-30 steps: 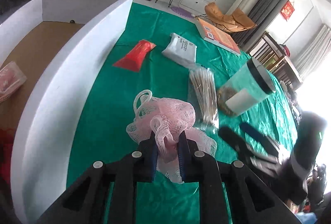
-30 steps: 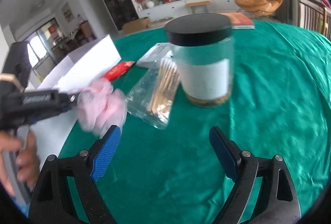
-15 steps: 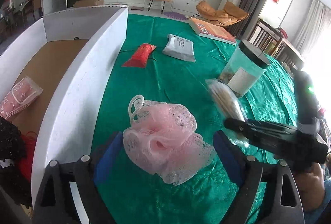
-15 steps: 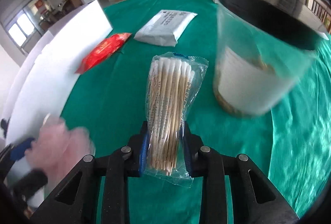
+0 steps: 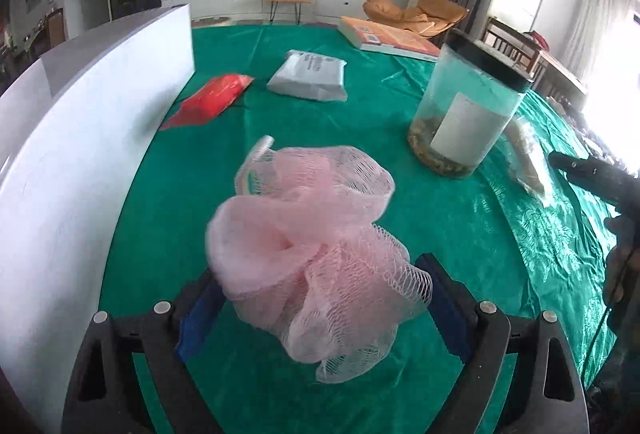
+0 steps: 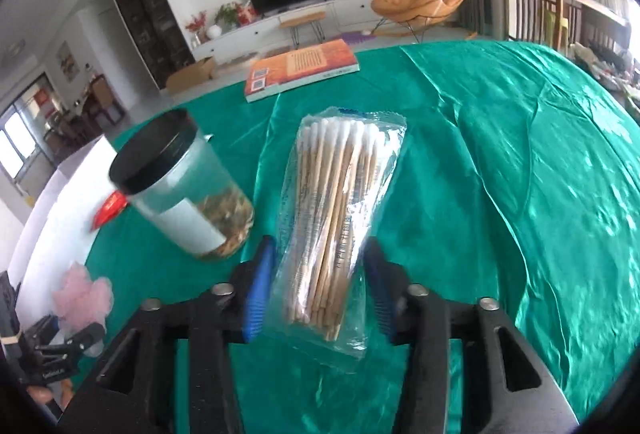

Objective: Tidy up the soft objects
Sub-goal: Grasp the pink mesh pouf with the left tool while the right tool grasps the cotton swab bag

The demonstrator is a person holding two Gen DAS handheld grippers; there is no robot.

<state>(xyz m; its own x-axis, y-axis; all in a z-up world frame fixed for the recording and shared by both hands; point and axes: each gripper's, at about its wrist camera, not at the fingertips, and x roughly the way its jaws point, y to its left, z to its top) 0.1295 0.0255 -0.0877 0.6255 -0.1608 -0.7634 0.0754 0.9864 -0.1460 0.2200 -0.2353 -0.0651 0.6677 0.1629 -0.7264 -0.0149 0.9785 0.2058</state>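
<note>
A pink mesh bath pouf lies on the green tablecloth. My left gripper stands open around it, blue pads wide on either side and not squeezing it. A clear bag of cotton swabs lies on the cloth to the right of the jar. The jaws of my right gripper are opening, with the bag's near end between them and a gap at each pad. In the right wrist view the pouf shows small at the lower left.
A clear jar with a black lid stands mid-table. Behind it lie a red pouch, a white soft pack and an orange book. A tall white box wall runs along the left.
My left gripper let go of the pouf and opened wide. My right gripper shut on the swab bag, carried it to the jar's right side, and has spread its jaws off it.
</note>
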